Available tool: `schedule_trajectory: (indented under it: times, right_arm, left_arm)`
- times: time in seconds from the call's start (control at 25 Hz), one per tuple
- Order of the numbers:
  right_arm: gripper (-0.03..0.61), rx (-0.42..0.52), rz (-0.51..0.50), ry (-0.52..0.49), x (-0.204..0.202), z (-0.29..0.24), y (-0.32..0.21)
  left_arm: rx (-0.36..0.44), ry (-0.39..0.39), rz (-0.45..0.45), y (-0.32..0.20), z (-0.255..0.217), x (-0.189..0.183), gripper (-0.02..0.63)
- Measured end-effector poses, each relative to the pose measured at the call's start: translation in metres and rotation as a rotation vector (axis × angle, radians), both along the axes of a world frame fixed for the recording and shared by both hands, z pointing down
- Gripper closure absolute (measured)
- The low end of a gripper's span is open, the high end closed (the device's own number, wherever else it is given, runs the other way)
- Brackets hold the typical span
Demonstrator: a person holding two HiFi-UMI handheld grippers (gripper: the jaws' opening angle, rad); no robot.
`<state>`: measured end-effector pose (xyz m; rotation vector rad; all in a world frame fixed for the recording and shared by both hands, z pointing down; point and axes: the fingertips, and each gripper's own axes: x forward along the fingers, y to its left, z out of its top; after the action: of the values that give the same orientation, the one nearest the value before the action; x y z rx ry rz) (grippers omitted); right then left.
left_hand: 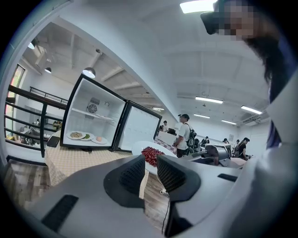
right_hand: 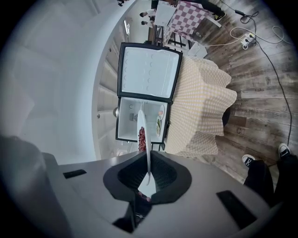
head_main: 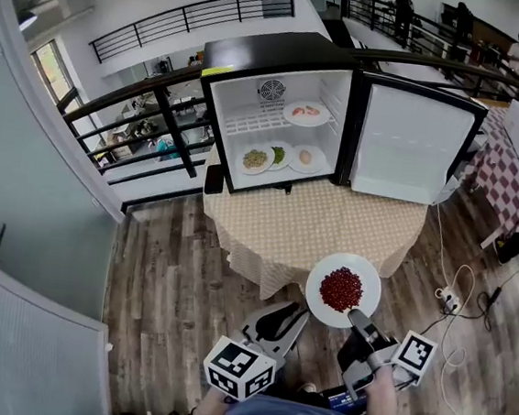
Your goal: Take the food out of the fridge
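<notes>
A black mini fridge (head_main: 284,62) stands on a table with a checked cloth (head_main: 313,226), its door (head_main: 404,144) swung open to the right. Inside, one plate of food (head_main: 306,113) sits on the upper shelf and three plates (head_main: 280,156) lie along the bottom. In front of the table, over the wooden floor, my right gripper (head_main: 356,318) (right_hand: 148,174) is shut on the rim of a white plate (head_main: 369,276) (right_hand: 141,122) heaped with red food (head_main: 341,289) (left_hand: 150,155). To its left, my left gripper (head_main: 292,318) (left_hand: 145,169) holds nothing, its jaws together with only a thin slit between them.
A dark flat object (head_main: 214,179) lies on the table left of the fridge. A black railing (head_main: 160,99) runs behind the table. A power strip with cables (head_main: 448,300) lies on the floor at right. A red-checked table (head_main: 512,173) and several people are further off.
</notes>
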<state>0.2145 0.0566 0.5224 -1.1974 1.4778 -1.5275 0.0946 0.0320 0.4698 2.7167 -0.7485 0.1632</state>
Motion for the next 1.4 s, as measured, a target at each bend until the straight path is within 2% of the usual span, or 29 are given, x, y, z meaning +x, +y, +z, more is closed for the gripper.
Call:
schedule_trajectory:
  times: [0.28,0.72,1.4]
  right_arm:
    - [0.551,0.008,-0.011,0.001,0.003,0.001,0.033]
    - [0.551,0.023,-0.021,0.006,0.005,0.001,0.056]
    - [0.551,0.027,-0.018,0.008,0.014,-0.001,0.061]
  left_arm:
    - [-0.004,-0.003,-0.015,0.032,0.002,0.004,0.523]
    - [-0.008,-0.004,-0.020,0.055,0.005,0.009,0.523]
    - [0.000,-0.011,-0.022,0.060,0.003,0.015,0.523]
